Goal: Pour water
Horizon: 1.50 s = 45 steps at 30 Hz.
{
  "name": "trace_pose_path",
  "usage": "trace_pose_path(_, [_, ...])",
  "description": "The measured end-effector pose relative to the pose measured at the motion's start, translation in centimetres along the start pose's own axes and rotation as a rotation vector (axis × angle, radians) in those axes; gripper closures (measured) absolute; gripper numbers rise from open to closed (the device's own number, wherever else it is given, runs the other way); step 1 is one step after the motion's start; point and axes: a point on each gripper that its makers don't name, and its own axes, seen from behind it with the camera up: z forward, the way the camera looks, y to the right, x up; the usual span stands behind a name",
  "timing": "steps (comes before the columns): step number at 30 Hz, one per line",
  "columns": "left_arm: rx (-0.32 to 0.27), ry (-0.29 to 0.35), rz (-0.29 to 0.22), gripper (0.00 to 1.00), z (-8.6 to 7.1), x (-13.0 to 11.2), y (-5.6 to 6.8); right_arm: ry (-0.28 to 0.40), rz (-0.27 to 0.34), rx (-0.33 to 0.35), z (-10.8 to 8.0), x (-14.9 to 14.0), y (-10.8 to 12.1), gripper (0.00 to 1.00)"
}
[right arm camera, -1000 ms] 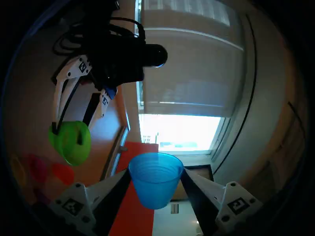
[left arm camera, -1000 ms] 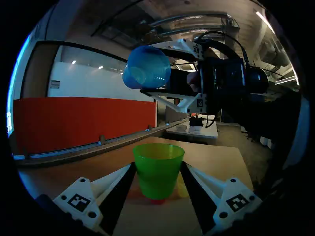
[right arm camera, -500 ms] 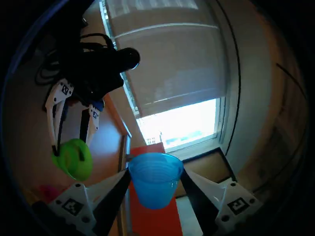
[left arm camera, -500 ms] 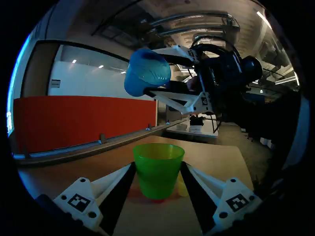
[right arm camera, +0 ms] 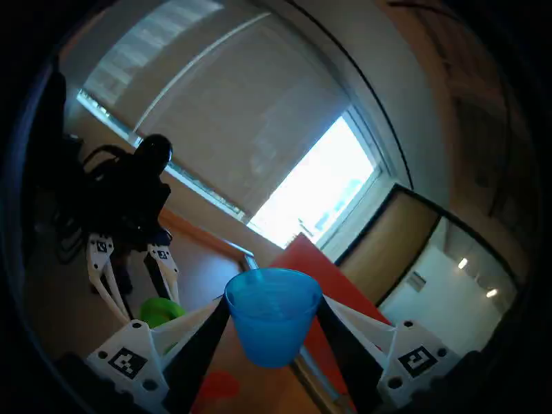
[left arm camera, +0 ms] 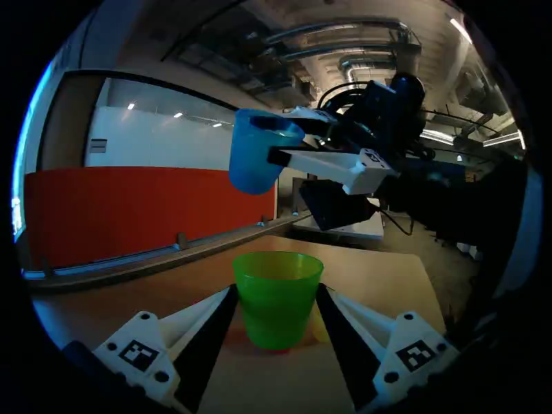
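wooden desk [left arm camera: 386, 276] below a bare office ceiling. green cup [left arm camera: 277, 307] upright on it, clamped in the left hand-held gripper [left arm camera: 276, 293]. blue cup [left arm camera: 252, 155] pinched in the right hand-held gripper [right arm camera: 272, 303], near upright, high above and slightly left of the green rim; pouring likely calls for tipping down toward it.

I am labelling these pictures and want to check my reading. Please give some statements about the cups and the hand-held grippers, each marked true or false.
1. The left hand-held gripper grips the green cup between its fingers. True.
2. The blue cup hangs lower than the green cup. False: the right hand-held gripper holds it in the air, higher than the green cup.
3. The green cup stands upright, mouth up. True.
4. The long wall panel is yellow. False: it is red.
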Motion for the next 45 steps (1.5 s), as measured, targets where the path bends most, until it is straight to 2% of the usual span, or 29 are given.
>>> trace_pose_path(4, [0.002, -0.007, 0.000, 0.18, 0.0, -0.3, -0.1, -0.011, 0.158, 0.024, -0.5, -0.9, -0.8, 0.09])
trace_pose_path(7, [0.003, -0.013, 0.002, 0.18, 0.0, -0.4, -0.2, -0.021, 0.253, 0.035, -0.8, -1.5, -1.3, 0.09])
trace_pose_path(13, [0.002, -0.032, 0.004, 0.18, -0.2, -0.8, -0.2, -0.039, 0.411, 0.054, -1.5, -2.3, -2.3, 0.09])
trace_pose_path(18, [0.002, -0.059, 0.010, 0.18, -0.2, -1.6, -0.3, -0.067, 0.498, 0.073, -1.9, -3.2, -3.4, 0.09])
trace_pose_path(24, [0.001, -0.092, 0.014, 0.18, -0.4, -2.7, -0.3, -0.109, 0.525, 0.091, -2.7, -5.0, -5.1, 0.09])
trace_pose_path(36, [0.002, -0.184, 0.020, 0.18, -0.9, -5.9, -0.8, -0.193, 0.583, 0.163, -4.6, -8.1, -9.8, 0.09])
trace_pose_path(45, [-0.017, -0.256, 0.026, 0.18, -0.8, -8.4, -0.2, -0.245, 0.595, 0.223, -5.8, -10.1, -13.7, 0.09])
